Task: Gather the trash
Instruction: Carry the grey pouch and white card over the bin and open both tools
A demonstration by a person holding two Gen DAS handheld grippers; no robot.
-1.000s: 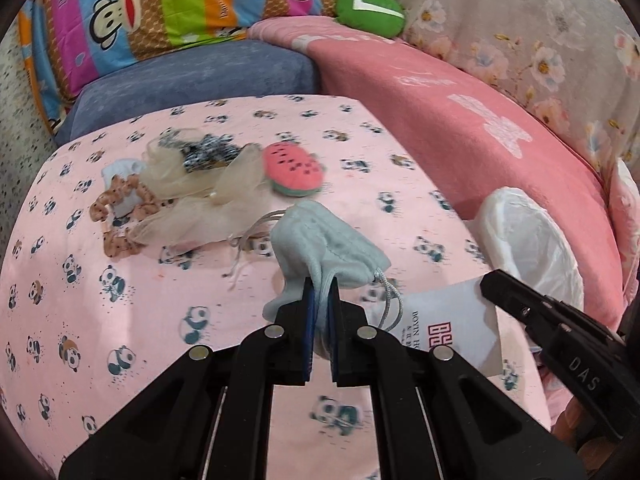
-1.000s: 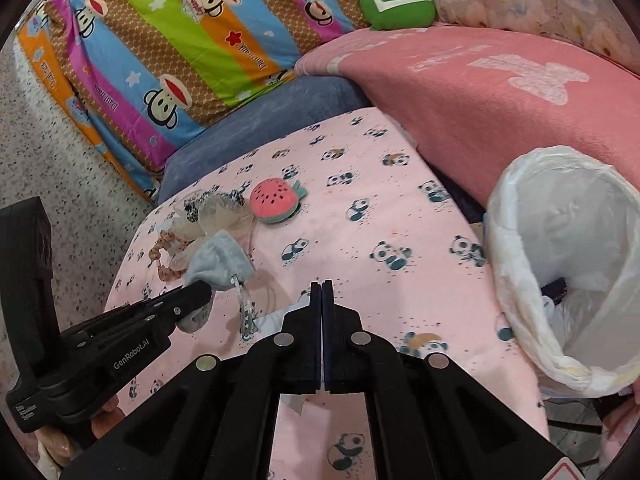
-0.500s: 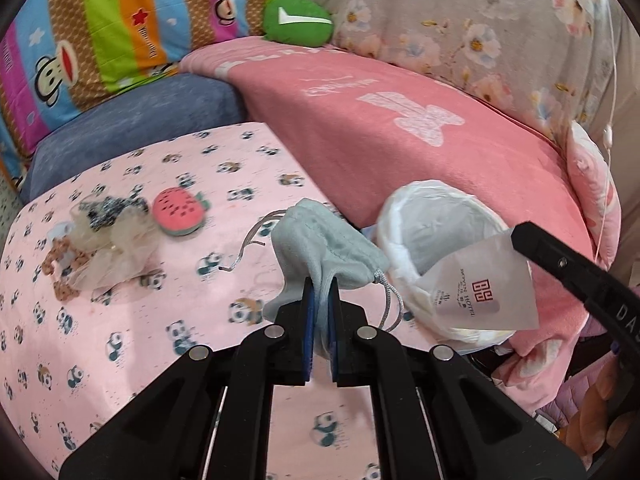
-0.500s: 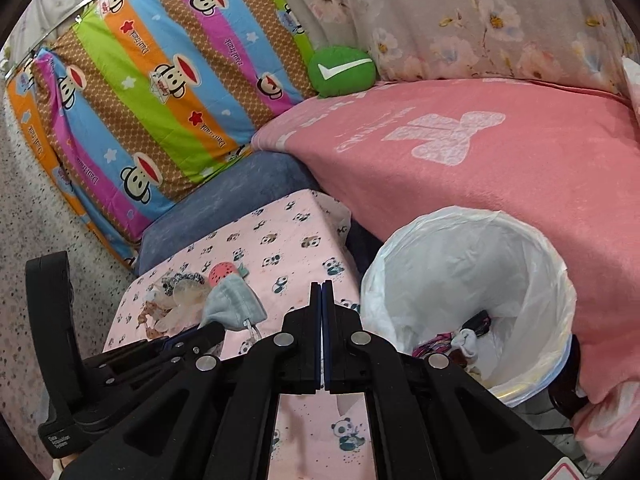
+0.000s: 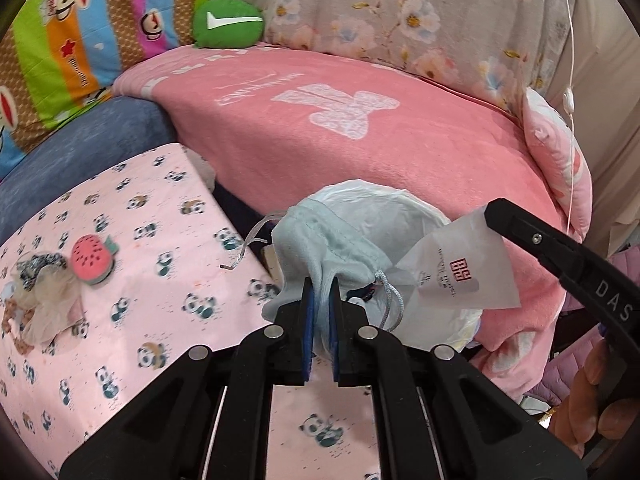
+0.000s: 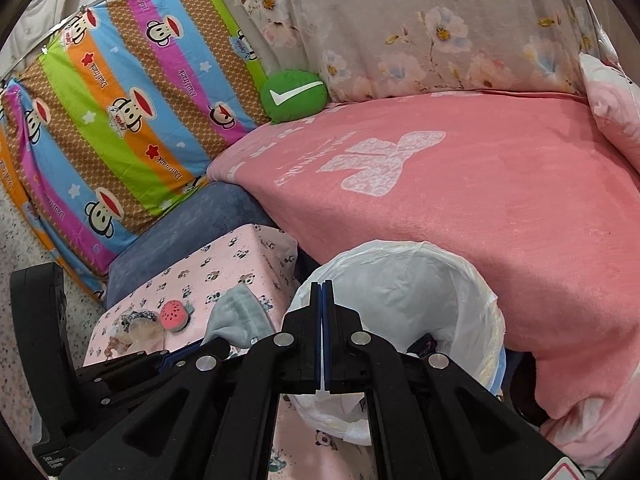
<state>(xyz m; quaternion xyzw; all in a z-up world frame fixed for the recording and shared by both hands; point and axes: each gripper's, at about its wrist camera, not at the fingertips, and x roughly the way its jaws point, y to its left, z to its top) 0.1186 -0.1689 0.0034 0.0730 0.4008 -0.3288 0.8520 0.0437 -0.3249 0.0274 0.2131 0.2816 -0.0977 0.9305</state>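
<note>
My left gripper (image 5: pixel 320 292) is shut on a pale blue drawstring pouch (image 5: pixel 316 236), which hangs in the air in front of the white-lined trash bin (image 5: pixel 404 208). In the left wrist view my right gripper (image 5: pixel 490 216) comes in from the right, pinching a white paper packet (image 5: pixel 460 276) with a red logo over the bin's near rim. From the right wrist view, the right gripper (image 6: pixel 322 292) is shut above the bin (image 6: pixel 460 280), and its fingers hide the packet. The pouch (image 6: pixel 236 316) and the left gripper (image 6: pixel 192 350) show at lower left.
A watermelon-shaped toy (image 5: pixel 92 260) and a heap of hair ties and gauze (image 5: pixel 40 296) lie on the panda-print cloth (image 5: pixel 160 320). A pink blanket (image 5: pixel 360 140) covers the bed behind the bin. A green cushion (image 5: pixel 228 24) sits at the back. A hand (image 5: pixel 600 400) holds the right gripper.
Both grippers have swung right, away from the panda cloth, each carrying its item. The bin, earlier off to the right, now sits directly in front of them.
</note>
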